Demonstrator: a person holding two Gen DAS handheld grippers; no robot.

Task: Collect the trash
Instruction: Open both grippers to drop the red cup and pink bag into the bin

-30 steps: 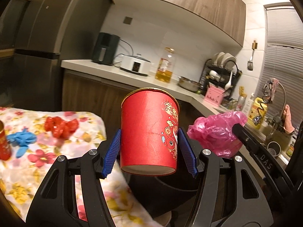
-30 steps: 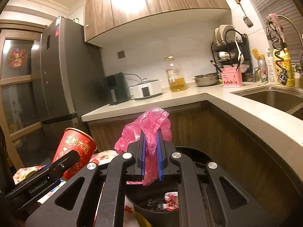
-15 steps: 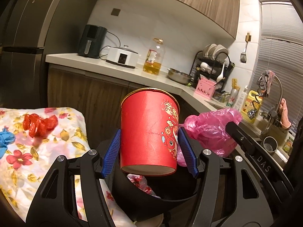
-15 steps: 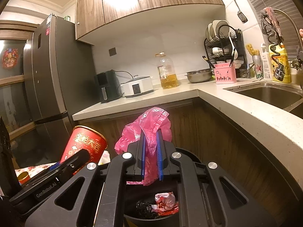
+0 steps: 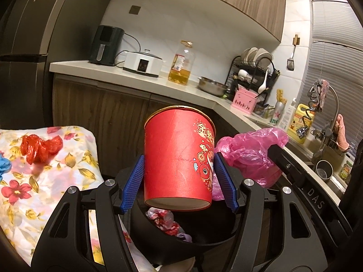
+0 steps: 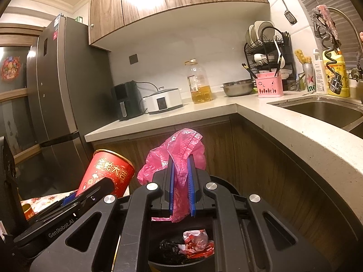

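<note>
Nearest, the left claw [image 5: 179,179] stands fairly wide, its blue pads pressed against both sides of a red paper cup [image 5: 179,158]; the cup is upright, slightly tilted, with a gold rim, gold characters and cartoon figures printed on its right side; it hangs directly over the open black trash bin [image 5: 181,235], where crumpled red and white wrappers [image 5: 163,219] lie inside. In the right wrist view the right claw [image 6: 181,188] is almost closed, its blue pads pinching a crumpled pink plastic bag [image 6: 179,156]; the bag bunches up above the pads and a tail of it hangs below them, also over the bin [image 6: 226,182]; the cup [image 6: 106,172] shows just to the left of it. To the left of the bin, a floral cloth [image 5: 45,181] covers the table, with a crumpled red bag [image 5: 38,147] and a bit of something blue [image 5: 3,165] lying on it. Farther off, the kitchen counter [image 5: 136,77] carries a dark air fryer [image 5: 106,45], a white cooker [image 5: 143,63], an oil bottle [image 5: 181,65], a steel bowl [image 5: 212,86] and a dish rack [image 5: 254,68]; the sink [image 6: 322,111] lies at the far right.
</note>
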